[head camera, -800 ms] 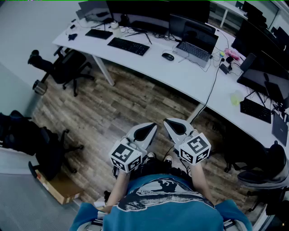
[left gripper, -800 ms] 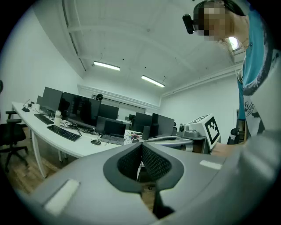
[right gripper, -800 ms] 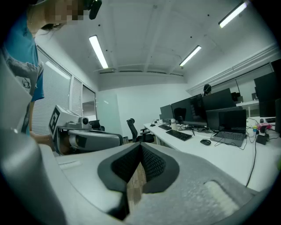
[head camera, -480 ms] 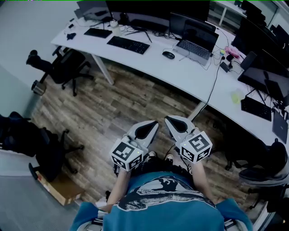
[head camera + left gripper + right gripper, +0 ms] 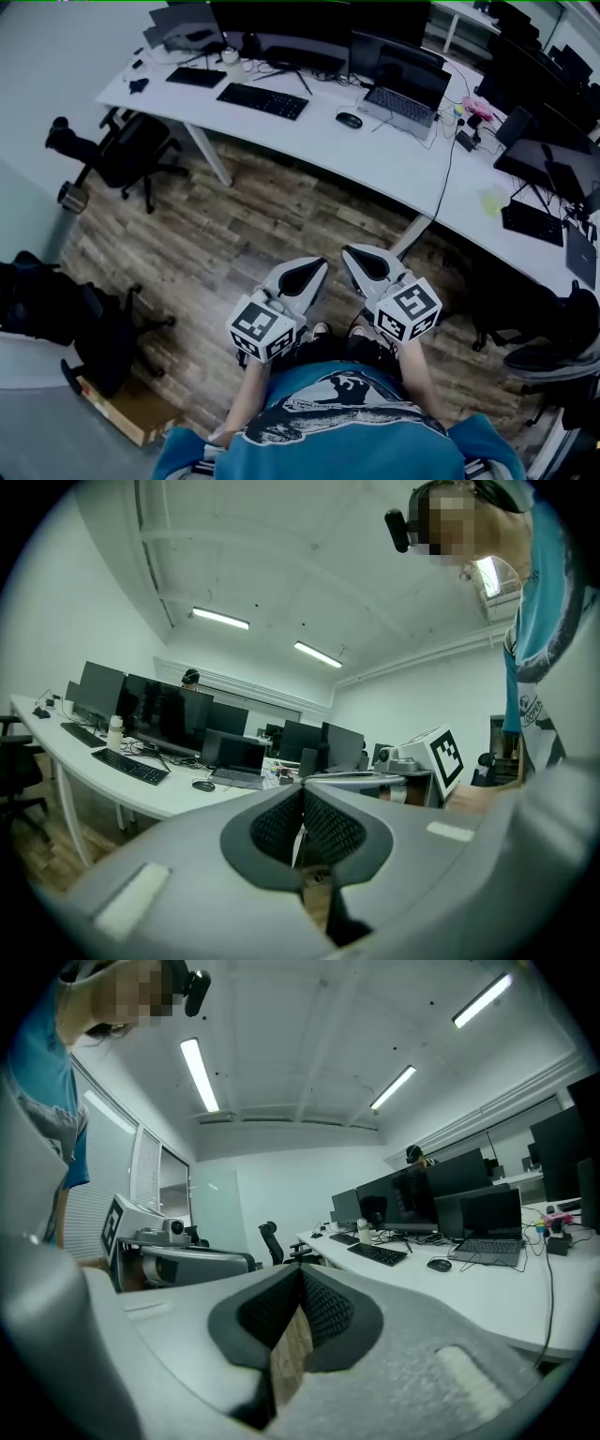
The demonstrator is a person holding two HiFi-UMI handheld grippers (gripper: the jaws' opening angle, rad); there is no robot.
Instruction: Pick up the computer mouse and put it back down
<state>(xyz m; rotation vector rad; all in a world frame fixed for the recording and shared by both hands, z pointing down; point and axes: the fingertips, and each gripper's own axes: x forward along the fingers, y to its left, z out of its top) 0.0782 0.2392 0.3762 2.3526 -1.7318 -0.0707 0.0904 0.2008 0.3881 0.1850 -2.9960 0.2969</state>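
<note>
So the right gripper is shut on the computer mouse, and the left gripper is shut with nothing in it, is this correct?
Not quite. The right gripper is shut, but on nothing: the right gripper view shows its jaws together and bare. The computer mouse lies on the white desk beside the laptop. The left gripper is indeed shut and empty.

Computer mouse [image 5: 349, 119]: small, dark, rounded, low oval. Rests flat, right way up, on white desk [image 5: 375, 159]. Sits just left of the open laptop [image 5: 403, 98], apart from it; black keyboard [image 5: 262, 100] lies further left. Nothing touches it. Finer detail too small to tell.
</note>
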